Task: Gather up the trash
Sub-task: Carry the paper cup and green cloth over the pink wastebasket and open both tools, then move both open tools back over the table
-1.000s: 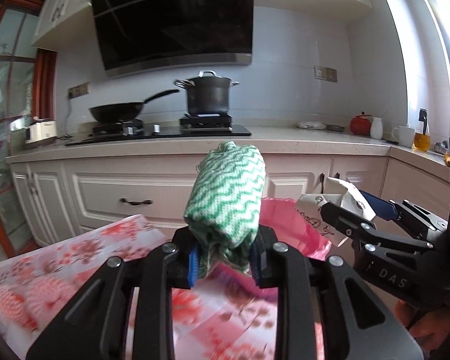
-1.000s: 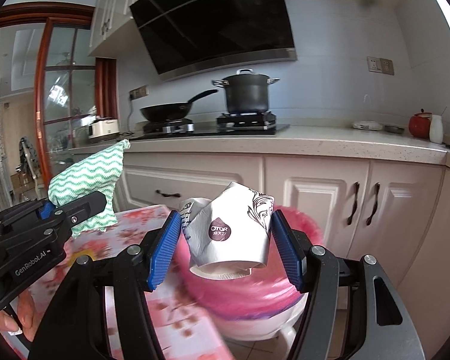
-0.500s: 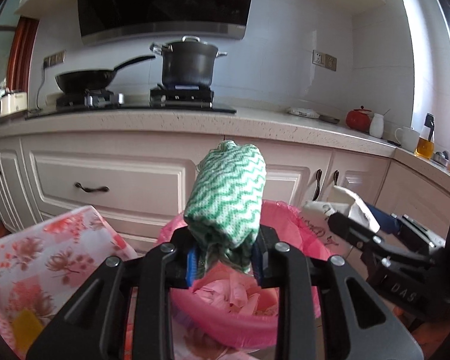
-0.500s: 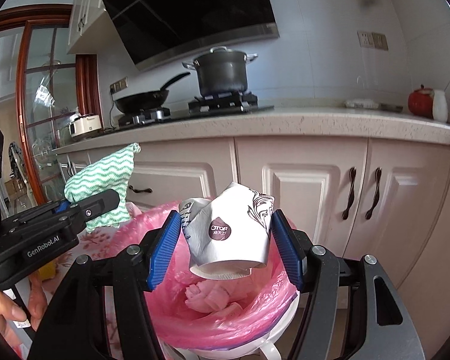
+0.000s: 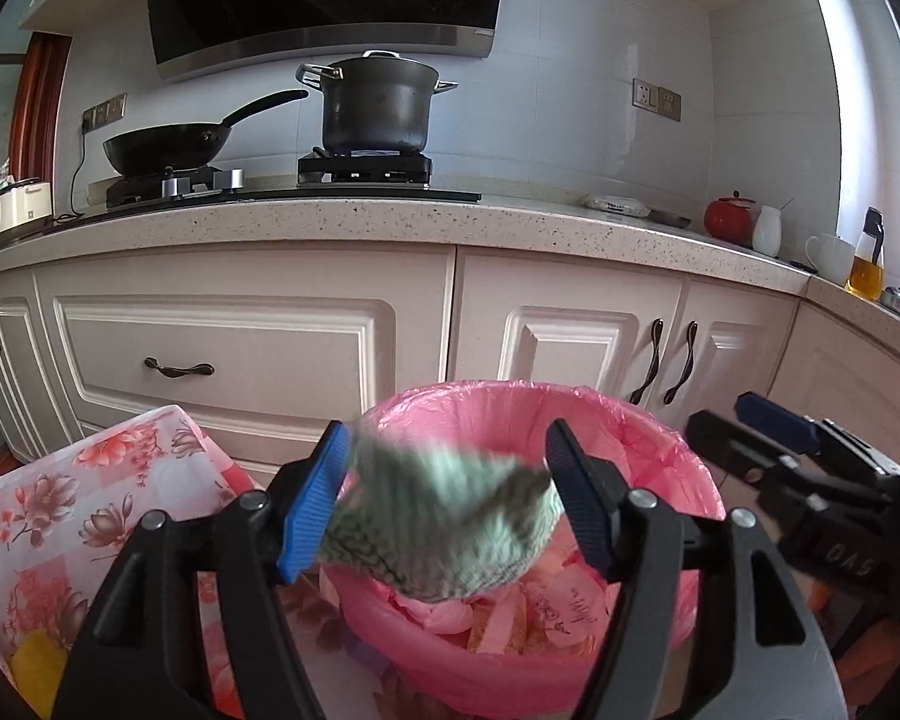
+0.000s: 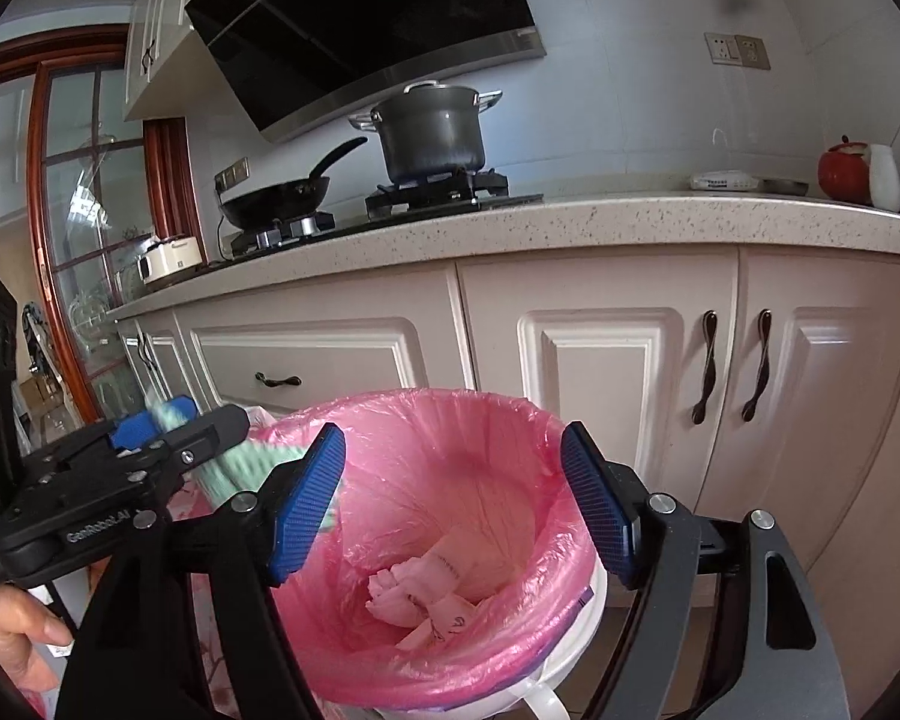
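A bin lined with a pink bag [image 5: 678, 468] [image 6: 498, 438] stands in front of the kitchen cabinets. My left gripper [image 5: 450, 498] is open over its near rim. The green and white wavy cloth [image 5: 444, 522] is blurred between the open jaws, dropping toward the bag; it also shows in the right wrist view [image 6: 234, 468]. My right gripper [image 6: 453, 504] is open and empty above the bin. The crumpled white paper cup [image 6: 420, 594] lies at the bottom of the bag with other paper scraps.
A table with a floral cloth [image 5: 60, 528] stands left of the bin. Cream cabinets [image 5: 258, 348] and a speckled counter [image 6: 570, 222] are behind it, with a pot [image 5: 378, 102] and pan [image 5: 168, 147] on the hob.
Both grippers moved over the bin and opened. The paper cup fell from my right gripper into the bag. The green cloth left my left gripper's hold and is falling.
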Demonstrator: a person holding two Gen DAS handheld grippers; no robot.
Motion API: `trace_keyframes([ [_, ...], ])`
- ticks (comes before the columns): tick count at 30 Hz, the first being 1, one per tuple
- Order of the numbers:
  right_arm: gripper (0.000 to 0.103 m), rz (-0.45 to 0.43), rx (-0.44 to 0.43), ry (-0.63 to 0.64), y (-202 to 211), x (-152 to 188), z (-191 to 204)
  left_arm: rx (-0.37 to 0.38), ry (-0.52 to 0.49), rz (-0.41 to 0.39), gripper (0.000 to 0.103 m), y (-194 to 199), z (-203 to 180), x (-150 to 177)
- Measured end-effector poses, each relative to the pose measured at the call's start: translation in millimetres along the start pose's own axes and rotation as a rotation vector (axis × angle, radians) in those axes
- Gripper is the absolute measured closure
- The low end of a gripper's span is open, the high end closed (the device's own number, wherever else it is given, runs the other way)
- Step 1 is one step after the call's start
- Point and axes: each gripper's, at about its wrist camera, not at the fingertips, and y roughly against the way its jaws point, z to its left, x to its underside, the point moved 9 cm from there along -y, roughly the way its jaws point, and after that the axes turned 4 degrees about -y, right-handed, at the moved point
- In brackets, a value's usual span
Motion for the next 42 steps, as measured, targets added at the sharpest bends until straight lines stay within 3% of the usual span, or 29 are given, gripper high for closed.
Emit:
trace_keyframes([
  [6, 0.032, -0.009, -0.006, 0.021, 24, -3, 9, -0.012, 0.003, -0.017, 0.032, 29, 1, 2],
  [8, 0.032, -0.010, -0.018, 0.029, 32, -2, 17, -0.020, 0.022, -0.020, 0.025, 42, 6, 5],
  [14, 0.032, -0.002, -0.070, 0.070, 54, 9, 57, -0.113, 0.110, 0.004, 0.012, 99, 45, 31],
  [30, 0.032, 0.138, -0.210, 0.092, 75, 87, 167, -0.296, 0.115, 0.025, 0.008, 261, 119, 116],
  [42, 0.027, 0.275, -0.290, 0.192, 55, 143, 246, -0.423, 0.190, 0.120, 0.008, 322, 179, 179],
])
